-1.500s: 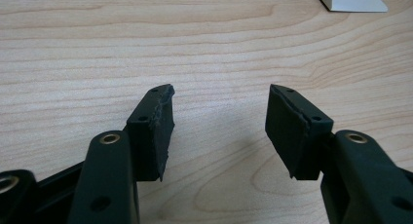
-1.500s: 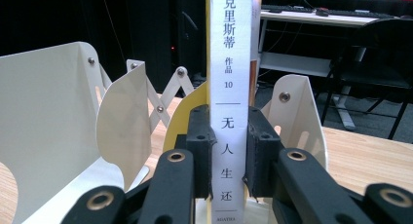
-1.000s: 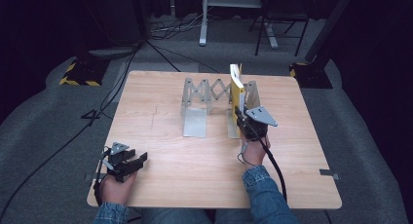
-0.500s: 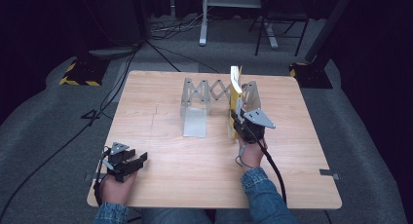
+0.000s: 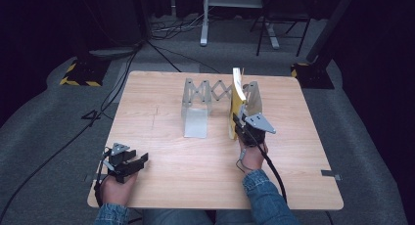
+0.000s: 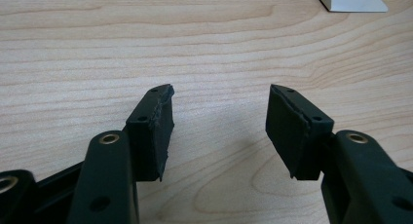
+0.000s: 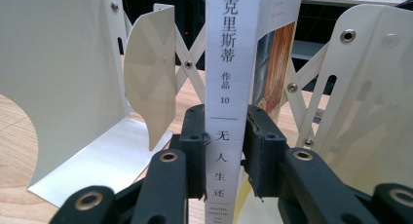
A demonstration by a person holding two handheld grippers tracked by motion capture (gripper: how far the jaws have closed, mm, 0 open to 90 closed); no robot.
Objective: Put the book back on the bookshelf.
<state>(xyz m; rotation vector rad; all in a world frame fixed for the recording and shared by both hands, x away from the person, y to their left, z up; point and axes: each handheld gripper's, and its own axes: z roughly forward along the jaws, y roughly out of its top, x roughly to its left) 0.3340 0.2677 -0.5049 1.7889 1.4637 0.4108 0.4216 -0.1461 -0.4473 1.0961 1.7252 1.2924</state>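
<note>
Book in the right claw

The right claw (image 7: 223, 151) grips the book (image 7: 225, 63) by its spine, upright inside the rack (image 7: 63, 78); the left claw (image 6: 219, 131) stands wide, empty.

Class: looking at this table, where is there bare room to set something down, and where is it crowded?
Free: bare wood left of the expanding bookend rack, and the near strip between the left gripper and the right gripper. Crowded: the rack's right end, where that gripper holds the book.
</note>
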